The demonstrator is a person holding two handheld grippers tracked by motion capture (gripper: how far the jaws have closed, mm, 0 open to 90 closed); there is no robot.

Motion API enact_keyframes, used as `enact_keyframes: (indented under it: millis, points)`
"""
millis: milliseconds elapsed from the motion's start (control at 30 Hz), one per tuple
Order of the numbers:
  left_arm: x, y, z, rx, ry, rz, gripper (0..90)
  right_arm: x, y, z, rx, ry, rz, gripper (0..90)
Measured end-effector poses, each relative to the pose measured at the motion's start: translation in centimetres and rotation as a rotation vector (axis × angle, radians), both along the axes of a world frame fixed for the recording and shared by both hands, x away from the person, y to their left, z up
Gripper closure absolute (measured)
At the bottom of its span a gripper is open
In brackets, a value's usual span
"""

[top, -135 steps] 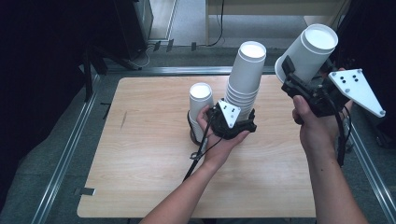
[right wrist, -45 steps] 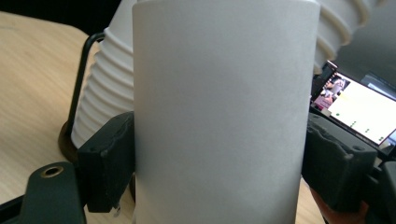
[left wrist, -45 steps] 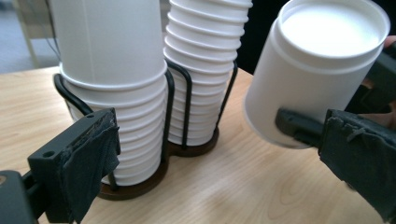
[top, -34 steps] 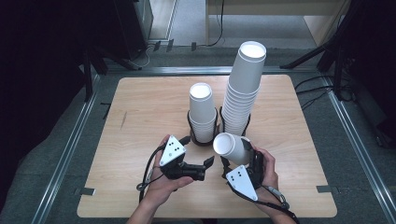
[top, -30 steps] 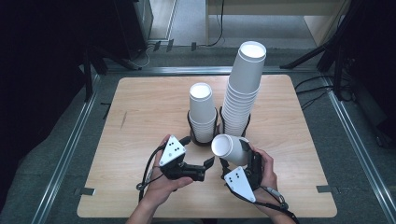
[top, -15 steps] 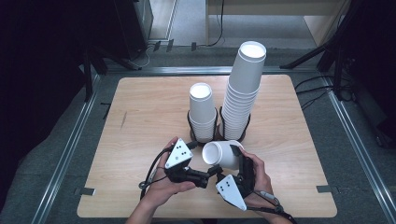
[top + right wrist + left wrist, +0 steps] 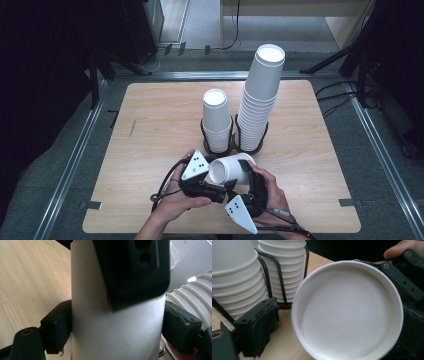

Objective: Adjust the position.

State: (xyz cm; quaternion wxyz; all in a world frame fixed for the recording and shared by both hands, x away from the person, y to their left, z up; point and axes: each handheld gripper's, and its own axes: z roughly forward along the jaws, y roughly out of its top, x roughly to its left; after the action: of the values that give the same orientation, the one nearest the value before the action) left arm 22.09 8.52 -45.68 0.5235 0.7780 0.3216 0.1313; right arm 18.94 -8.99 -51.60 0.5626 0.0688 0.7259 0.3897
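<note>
The right gripper [image 7: 245,182] pinches a paper cup [image 7: 231,169] sideways (mouth leftward), so the left gripper's [image 7: 222,192] closing, still-spread jaws can take its rim.

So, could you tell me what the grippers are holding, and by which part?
The right gripper clamps the white paper cup across its side wall. The left gripper, jaws just closing, has one jaw at the cup's rim without gripping it.

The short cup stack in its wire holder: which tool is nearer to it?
Left. The left tool lies just in front of the short cup stack, below its holder; the right tool, gripping the loose cup, sits further right, nearer the tall stack.
</note>
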Motion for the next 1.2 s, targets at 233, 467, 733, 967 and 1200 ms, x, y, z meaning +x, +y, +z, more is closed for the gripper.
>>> enact_keyframes:
  millis: [233,467,733,967,1200]
  points:
    - [0.0,-0.1,-0.1,0.004,0.015,-0.015,14.3,-0.1,0.1,-0.1,-0.012,-0.007,0.009,17.6]
    - [0.0,0.1,-0.1,-0.009,0.019,-0.037,19.0,-0.2,0.1,-0.2,-0.02,-0.006,0.02,16.9]
    - [-0.1,-0.1,-0.3,-0.001,0.019,-0.031,21.4,-0.2,0.3,-0.3,-0.028,-0.011,0.009,13.1]
    - [0.2,0.7,-0.2,-0.06,0.016,-0.017,21.7,-0.2,-0.1,0.4,0.031,0.028,0.009,9.6]
    - [0.0,1.1,0.0,-0.054,-0.039,0.04,22.0,-0.1,-0.5,1.0,0.069,0.059,0.008,3.6]
